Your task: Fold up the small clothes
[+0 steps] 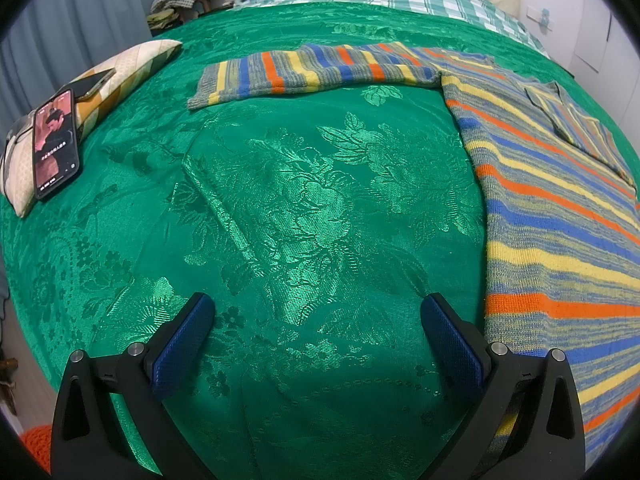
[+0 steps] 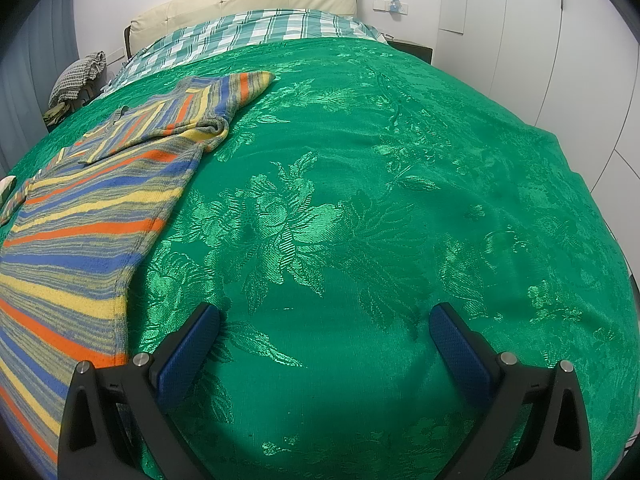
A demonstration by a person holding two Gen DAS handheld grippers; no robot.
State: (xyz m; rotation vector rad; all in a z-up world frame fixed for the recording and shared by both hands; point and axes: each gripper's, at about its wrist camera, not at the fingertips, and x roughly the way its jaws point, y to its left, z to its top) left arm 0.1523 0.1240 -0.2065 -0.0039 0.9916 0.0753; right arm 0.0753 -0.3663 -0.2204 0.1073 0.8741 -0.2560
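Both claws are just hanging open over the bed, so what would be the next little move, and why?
Probably the left claw should reach for the outstretched sleeve of the striped sweater and fold it inward: the sweater lies flat and unfolded, and both claws are open and empty.

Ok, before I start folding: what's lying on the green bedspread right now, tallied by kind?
Striped knit sweater: 1, spread flat, one sleeve stretched out sideways
Phones: 2, one with its screen lit, a second lying on the cushion
Patterned cushion: 1, at the bedspread's left edge
Total: 4 things. Neither gripper holds anything.
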